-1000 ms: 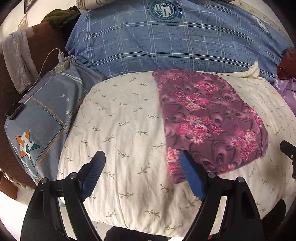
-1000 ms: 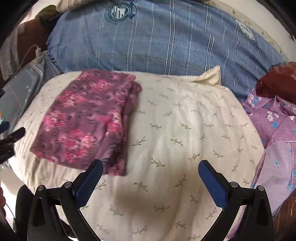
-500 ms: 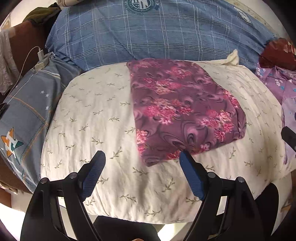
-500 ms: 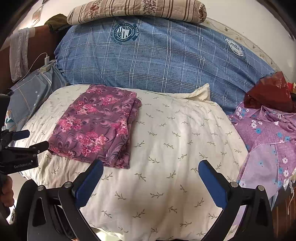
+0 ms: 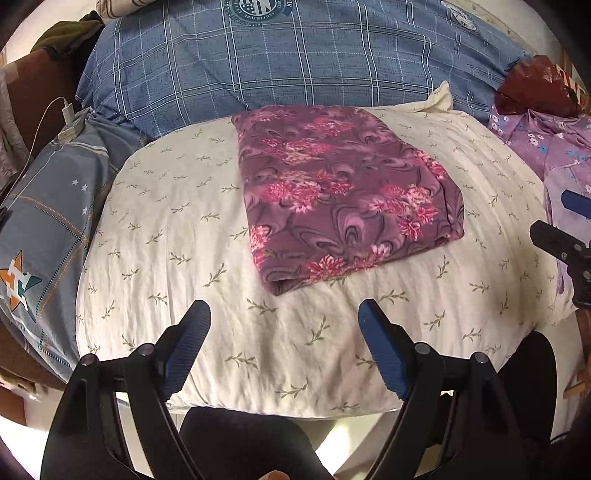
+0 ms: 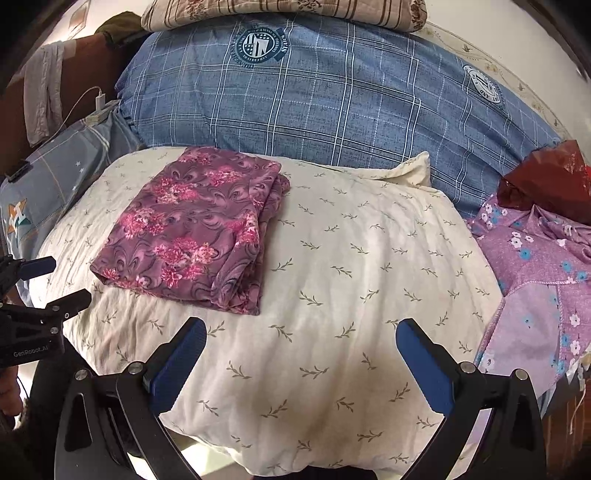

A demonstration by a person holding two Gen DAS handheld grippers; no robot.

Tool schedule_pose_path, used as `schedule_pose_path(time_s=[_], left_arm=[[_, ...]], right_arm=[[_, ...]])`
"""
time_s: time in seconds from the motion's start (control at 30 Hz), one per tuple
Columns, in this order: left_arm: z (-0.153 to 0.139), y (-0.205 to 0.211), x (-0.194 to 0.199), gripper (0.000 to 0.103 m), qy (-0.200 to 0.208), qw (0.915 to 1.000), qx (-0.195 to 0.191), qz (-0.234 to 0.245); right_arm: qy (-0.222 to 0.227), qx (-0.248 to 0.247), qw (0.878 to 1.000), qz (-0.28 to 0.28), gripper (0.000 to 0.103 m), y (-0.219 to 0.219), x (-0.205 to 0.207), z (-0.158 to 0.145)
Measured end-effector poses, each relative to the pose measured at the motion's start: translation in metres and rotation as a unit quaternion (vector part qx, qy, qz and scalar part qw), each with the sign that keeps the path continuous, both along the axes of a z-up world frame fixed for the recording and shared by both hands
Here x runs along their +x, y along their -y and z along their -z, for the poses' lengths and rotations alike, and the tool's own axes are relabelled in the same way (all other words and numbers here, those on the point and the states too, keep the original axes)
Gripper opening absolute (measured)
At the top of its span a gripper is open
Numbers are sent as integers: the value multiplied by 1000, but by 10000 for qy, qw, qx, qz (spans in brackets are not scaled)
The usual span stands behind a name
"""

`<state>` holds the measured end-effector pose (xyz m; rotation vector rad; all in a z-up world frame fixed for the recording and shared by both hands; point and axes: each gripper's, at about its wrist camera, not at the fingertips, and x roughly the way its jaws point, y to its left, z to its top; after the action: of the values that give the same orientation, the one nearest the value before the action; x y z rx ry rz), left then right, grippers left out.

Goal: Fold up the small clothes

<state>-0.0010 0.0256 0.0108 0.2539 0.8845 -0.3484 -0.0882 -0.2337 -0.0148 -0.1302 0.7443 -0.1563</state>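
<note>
A purple floral garment [image 5: 343, 192] lies folded into a rectangle on a cream leaf-print pillow [image 5: 177, 240]; it also shows in the right wrist view [image 6: 195, 229] on the pillow's [image 6: 351, 295] left half. My left gripper [image 5: 284, 325] is open and empty, held back near the pillow's front edge, short of the garment. My right gripper [image 6: 301, 339] is open and empty, above the pillow's bare right half. Each gripper shows at the edge of the other's view.
A blue plaid bolster [image 6: 332, 96] lies behind the pillow, a striped pillow [image 6: 280, 11] on top. A lilac flowered garment [image 6: 546, 266] and a dark red bag [image 6: 546, 181] lie to the right. A grey-blue star pillow [image 5: 44, 221] and charger cable [image 5: 66, 110] are left.
Both grippers have drawn back and up from the pillow, open and empty throughout. The folded garment stays where it lay and now sits farther from the fingertips.
</note>
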Motion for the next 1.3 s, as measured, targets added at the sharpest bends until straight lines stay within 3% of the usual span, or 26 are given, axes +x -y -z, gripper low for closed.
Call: schedule_pose_path(time_s=[0.57,0.9,1.3], left_arm=[[-5,-7,-21,83,37,9999,50,86],[-16,-8,-25,83,19,9994,-239,262],[-18,4,-28,83,55,9990,-287,350]], right_arm=[[-377,-540,9978,-70,103,-14,-8,9],[-443,-472,9979,-37,103,-9,-14,9],[-494,-348,9981,80,103,-3,-14,12]])
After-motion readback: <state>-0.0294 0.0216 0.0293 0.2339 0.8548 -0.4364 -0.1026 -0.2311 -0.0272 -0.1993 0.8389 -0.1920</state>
